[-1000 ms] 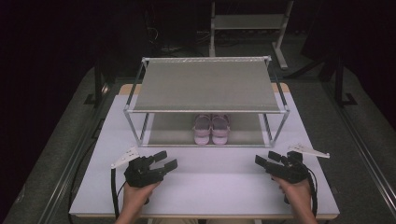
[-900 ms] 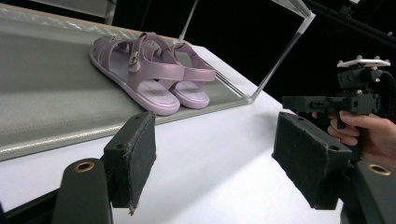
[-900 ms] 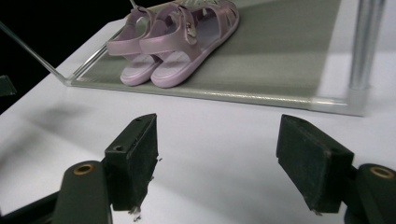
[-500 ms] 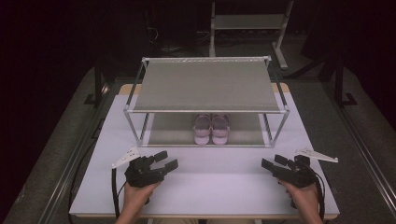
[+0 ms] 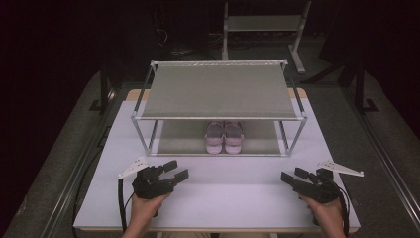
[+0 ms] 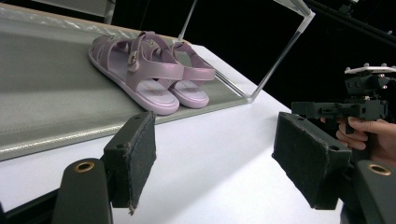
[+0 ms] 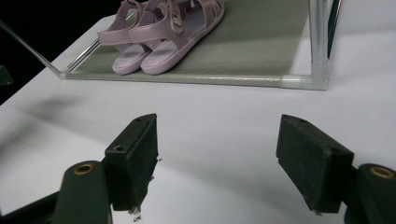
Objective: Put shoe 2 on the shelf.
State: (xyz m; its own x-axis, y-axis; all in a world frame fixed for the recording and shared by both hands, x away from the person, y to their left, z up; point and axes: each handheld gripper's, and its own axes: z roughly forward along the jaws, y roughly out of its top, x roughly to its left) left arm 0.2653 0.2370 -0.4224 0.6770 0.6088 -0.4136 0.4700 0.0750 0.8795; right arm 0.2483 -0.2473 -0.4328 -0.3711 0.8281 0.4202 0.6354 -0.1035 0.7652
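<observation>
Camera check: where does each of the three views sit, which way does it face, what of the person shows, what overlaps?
High view: above the near table edge, facing forward and down at the grey two-tier metal shoe rack; both hands with left tongs and right tongs show.
Left gripper view: on the left tongs, aimed at the pair of pink strappy sandals; the other hand shows.
Right gripper view: on the right tongs, aimed at the sandals.
Shared: sandals, rack, white table.

We see a dim studio or lab: a white table (image 5: 213, 198) stands on grey floor amid black surroundings, with metal stands (image 5: 262, 29) and cables behind it.
</observation>
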